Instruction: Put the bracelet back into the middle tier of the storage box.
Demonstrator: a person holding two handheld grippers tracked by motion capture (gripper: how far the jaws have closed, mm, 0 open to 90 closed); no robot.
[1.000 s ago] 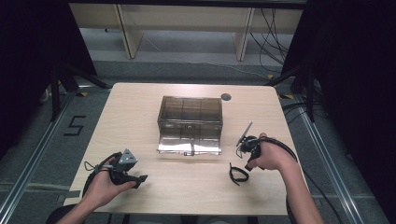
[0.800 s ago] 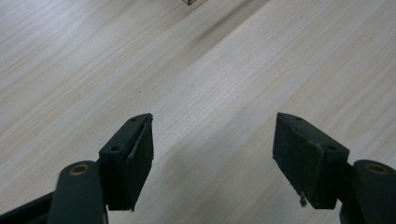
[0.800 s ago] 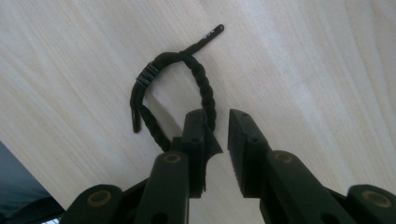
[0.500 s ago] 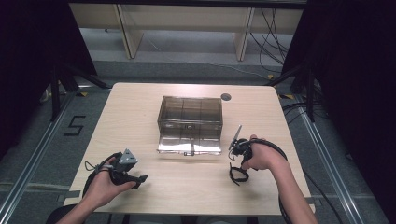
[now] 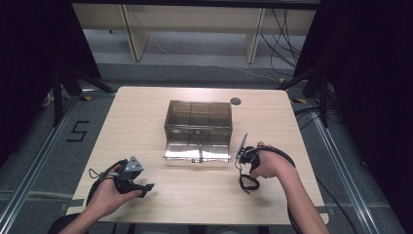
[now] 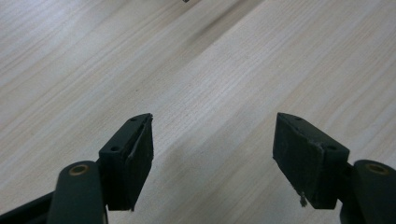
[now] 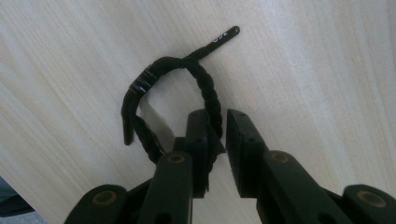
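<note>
A black twisted cord (image 7: pixel 205 86) lies in a loop on the pale wooden table (image 5: pixel 146 122); in the high view the cord (image 5: pixel 249 183) sits near the front right. My right gripper (image 7: pixel 219 116) points down at it. Its jaws have just been closing and now stand narrow, with one strand of the loop between them against the left pad and a thin gap still showing at the right pad. In the high view the right gripper (image 5: pixel 245 170) is just above the cord. My left gripper (image 6: pixel 212 135) hovers open over bare wood at the front left (image 5: pixel 141 187).
A smoky transparent box (image 5: pixel 197 119) with compartments stands mid-table, its lid (image 5: pixel 197 152) folded open flat toward me, just left of my right hand. A small dark round hole (image 5: pixel 235 101) marks the table's far right. Cables trail from both grippers.
My right hand has come left and down onto the cord, and its jaws have narrowed around a strand. The left hand and the box have not moved.
</note>
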